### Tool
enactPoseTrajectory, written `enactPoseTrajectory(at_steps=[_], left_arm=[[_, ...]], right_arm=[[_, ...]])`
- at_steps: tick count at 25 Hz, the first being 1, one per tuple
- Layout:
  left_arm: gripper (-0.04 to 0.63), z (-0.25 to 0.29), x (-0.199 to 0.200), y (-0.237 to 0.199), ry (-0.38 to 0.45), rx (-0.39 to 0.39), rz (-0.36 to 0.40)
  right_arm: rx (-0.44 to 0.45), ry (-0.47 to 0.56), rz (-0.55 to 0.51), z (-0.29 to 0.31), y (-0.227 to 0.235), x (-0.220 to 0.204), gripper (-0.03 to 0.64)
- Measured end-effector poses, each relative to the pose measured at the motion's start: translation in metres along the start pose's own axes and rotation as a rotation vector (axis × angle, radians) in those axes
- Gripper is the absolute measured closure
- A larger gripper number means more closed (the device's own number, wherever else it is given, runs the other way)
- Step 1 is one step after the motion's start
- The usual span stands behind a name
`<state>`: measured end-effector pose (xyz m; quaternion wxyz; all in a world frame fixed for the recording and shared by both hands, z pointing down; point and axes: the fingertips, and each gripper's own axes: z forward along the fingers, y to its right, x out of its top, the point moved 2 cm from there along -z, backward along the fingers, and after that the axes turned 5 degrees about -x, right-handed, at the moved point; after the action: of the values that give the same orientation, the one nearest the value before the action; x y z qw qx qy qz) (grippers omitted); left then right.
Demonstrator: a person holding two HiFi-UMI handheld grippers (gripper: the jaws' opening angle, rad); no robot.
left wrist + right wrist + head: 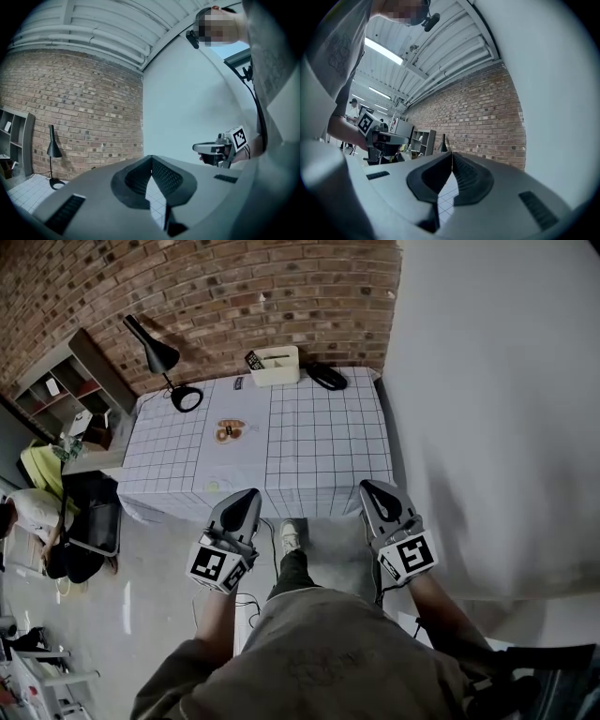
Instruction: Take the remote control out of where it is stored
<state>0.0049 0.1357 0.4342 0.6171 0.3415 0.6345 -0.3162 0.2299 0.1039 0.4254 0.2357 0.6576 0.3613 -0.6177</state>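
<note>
Nothing was done yet. The left gripper [247,498] kept its jaws pressed together, empty. Far across the counter [319,437], the remote control [253,360] stood untouched in its white box [281,367]. The right gripper [377,491] was likewise closed on nothing. Approach, grasp and lift-out all remained.

The person holds both grippers out in front, side by side and well apart, each pointing forward and roughly level. The left gripper [249,495] has its jaws pressed together at the tips, with nothing between them. The right gripper [372,487] is likewise closed and empty. The left forearm [216,634] and right forearm [442,607] are bare and reach forward from the torso. In the head view, one foot [289,538] shows between the two grippers.
</note>
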Motion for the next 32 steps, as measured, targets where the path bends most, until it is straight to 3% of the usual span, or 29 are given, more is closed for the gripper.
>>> enactPoseTrajectory(at_steps=[17, 25, 29, 32], left_arm=[[0.591, 0.092, -0.007, -0.153, -0.015, -0.068, 0.053], [0.591, 0.138, -0.003, -0.252, 0.013, -0.067, 0.007], [0.591, 0.16, -0.013, -0.292, -0.013, -0.091, -0.021], [0.591, 0.178, -0.007, -0.318, 0.019, -0.109, -0.023]], right_arm=[[-0.008, -0.061, 0.002, 0.168, 0.028, -0.034, 0.603], [0.003, -0.057, -0.002, 0.281, 0.043, -0.041, 0.603], [0.01, -0.063, 0.012, 0.329, 0.046, -0.045, 0.603], [0.022, -0.068, 0.012, 0.364, 0.048, -0.051, 0.603]])
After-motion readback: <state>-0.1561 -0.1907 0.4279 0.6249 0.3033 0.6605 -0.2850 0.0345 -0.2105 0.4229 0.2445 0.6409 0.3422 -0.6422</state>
